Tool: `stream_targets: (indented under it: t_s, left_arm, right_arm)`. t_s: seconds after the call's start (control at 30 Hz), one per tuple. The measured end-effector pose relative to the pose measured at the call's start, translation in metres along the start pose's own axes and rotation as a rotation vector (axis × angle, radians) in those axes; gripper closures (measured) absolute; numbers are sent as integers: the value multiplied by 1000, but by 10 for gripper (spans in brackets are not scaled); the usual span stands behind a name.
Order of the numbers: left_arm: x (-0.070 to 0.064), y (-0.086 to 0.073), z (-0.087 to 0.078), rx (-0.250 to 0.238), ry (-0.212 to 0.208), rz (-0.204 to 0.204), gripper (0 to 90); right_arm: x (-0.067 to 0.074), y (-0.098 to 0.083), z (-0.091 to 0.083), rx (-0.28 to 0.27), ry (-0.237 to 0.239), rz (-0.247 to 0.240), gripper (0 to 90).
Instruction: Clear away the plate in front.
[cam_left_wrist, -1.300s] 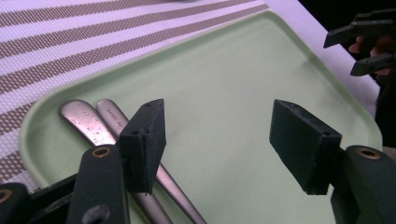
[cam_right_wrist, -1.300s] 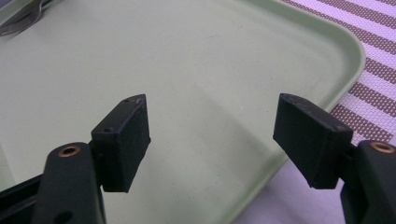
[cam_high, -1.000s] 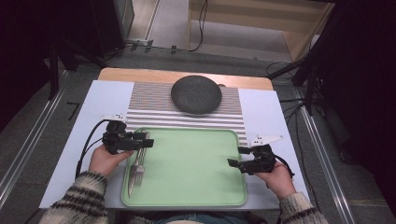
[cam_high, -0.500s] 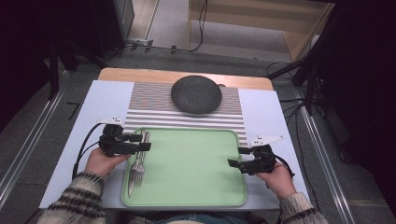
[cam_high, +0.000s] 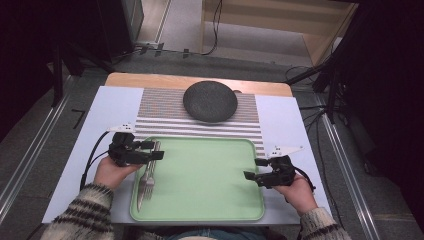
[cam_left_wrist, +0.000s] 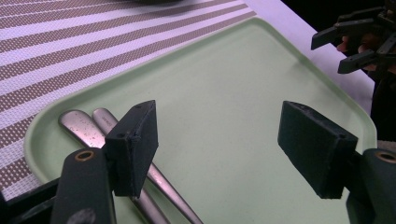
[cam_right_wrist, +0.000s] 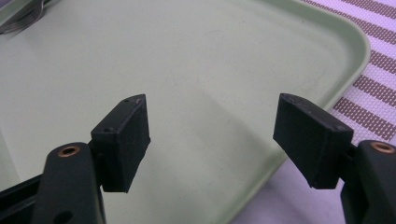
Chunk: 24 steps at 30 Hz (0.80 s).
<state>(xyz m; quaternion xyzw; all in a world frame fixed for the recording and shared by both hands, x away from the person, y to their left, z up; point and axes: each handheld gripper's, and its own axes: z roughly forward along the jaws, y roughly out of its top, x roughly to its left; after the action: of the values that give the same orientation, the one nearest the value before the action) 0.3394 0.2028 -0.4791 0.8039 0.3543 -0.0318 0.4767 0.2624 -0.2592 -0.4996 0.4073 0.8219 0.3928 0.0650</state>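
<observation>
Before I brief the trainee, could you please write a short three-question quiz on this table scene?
1. True or false: the left gripper grips the cutlery.
2. What lies under the dark plate? A) green tray B) striped mat C) bare wood
3. Which edge of the green tray does the right gripper hover over?

Key:
1. False; its jaws have just been opening and stand apart above the cutlery.
2. B, the striped mat.
3. The right edge, jaws open.

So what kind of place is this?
Probably a lab or studio set up as a dining table: a green tray with cutlery, a dark plate on a striped placemat, and loose cables on the floor.
</observation>
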Motion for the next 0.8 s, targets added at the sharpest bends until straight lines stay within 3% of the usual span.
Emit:
stream_targets:
  t_s: [0.2, 0.33, 0.8]
  left_arm:
    - [-3, 8, 13, 20, 15, 31, 293]
    - [-5, 14, 23, 25, -24, 33, 309]
    - [-13, 29, 51, 70, -78, 69, 323]
  right_arm:
    - [0, -5, -4, -7, 1, 24, 248]
    - [1, -9, -6, -18, 19, 44, 246]
    - [-2, -15, -9, -28, 21, 69, 244]
